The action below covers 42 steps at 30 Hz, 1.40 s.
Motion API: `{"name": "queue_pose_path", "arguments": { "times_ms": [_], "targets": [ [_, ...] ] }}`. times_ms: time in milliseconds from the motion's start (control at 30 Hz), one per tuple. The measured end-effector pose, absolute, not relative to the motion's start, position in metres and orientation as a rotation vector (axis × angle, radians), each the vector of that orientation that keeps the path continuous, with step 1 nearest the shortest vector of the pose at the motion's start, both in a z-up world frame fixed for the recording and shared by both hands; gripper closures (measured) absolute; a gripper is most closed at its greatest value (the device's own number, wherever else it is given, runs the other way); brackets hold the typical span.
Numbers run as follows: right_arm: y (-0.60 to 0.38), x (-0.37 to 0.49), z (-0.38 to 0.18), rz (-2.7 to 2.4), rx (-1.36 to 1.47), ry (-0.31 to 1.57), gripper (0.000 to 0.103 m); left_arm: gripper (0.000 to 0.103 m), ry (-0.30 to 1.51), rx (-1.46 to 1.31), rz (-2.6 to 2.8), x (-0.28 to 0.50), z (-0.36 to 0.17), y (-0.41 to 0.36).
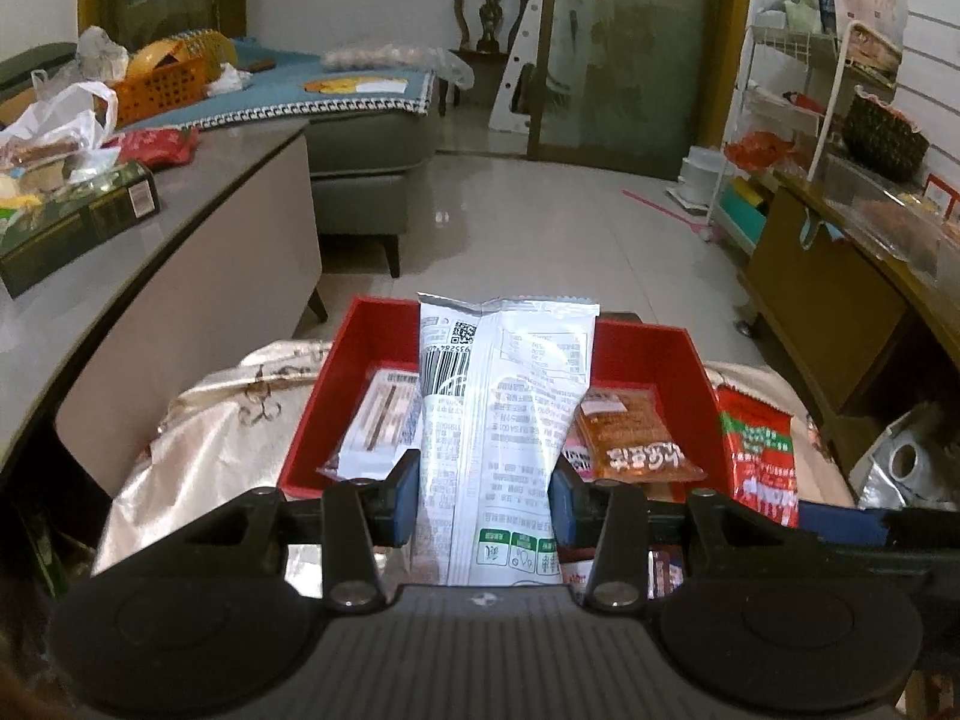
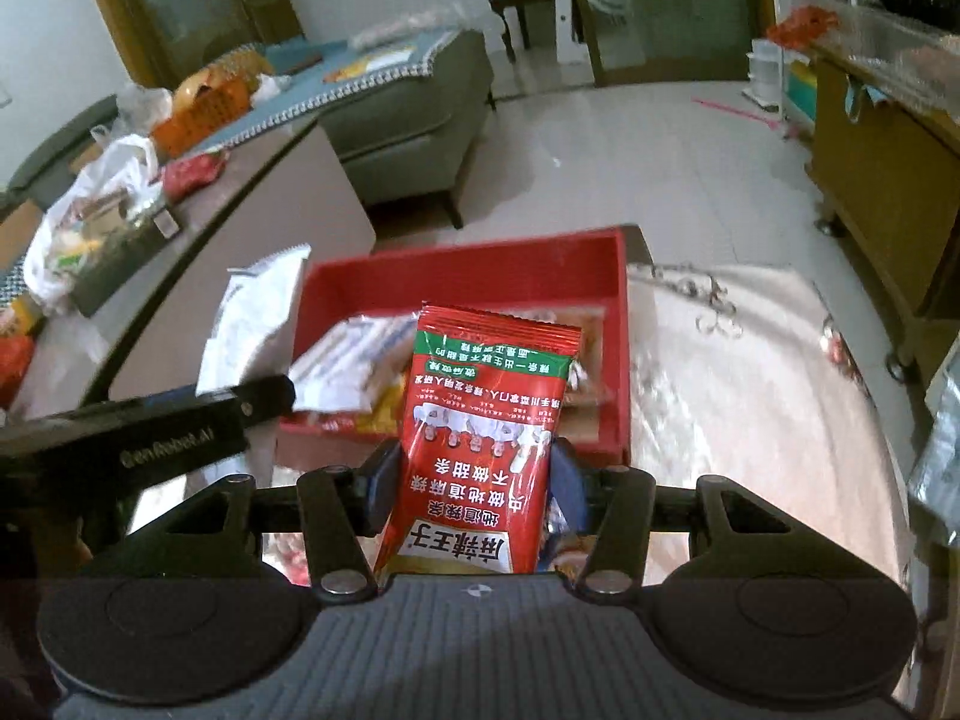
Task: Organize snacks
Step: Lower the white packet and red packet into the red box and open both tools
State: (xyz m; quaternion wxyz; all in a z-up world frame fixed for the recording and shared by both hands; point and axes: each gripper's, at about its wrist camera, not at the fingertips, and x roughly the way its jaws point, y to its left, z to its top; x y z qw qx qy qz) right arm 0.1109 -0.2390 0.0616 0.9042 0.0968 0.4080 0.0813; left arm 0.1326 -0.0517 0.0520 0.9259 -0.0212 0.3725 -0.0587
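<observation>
Red tray (image 1: 648, 354) ahead; left claw (image 1: 483, 495) grips white packet (image 1: 504, 420), right claw (image 2: 471, 489) red packet (image 2: 480, 420)

White packet (image 1: 504, 420), black barcode and print, green icons. Red packet (image 2: 480, 438), green band, white characters. Red tray (image 1: 648, 354). Cream cloth (image 2: 750, 420), dark embroidered motif. Blue gripper pads (image 1: 403, 495).

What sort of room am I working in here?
Most likely a home living room: a grey-green sofa with a blue cover, a carved wooden chair by the glass doors, and a cluttered wire rack along the wall.
</observation>
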Motion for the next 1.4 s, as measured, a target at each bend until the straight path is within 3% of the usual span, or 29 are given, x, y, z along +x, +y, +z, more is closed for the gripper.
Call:
{"name": "queue_pose_path", "arguments": {
  "times_ms": [433,1400],
  "targets": [
    [-0.241,0.124,0.081,0.17,0.197,0.761,0.043,0.066,0.723,-0.039,-0.094,0.144,0.057,-0.057],
    [-0.248,0.173,0.074,0.15,0.217,0.765,0.043,0.066,0.716,-0.016,-0.03,0.196,0.043,-0.072]
  ]
}}
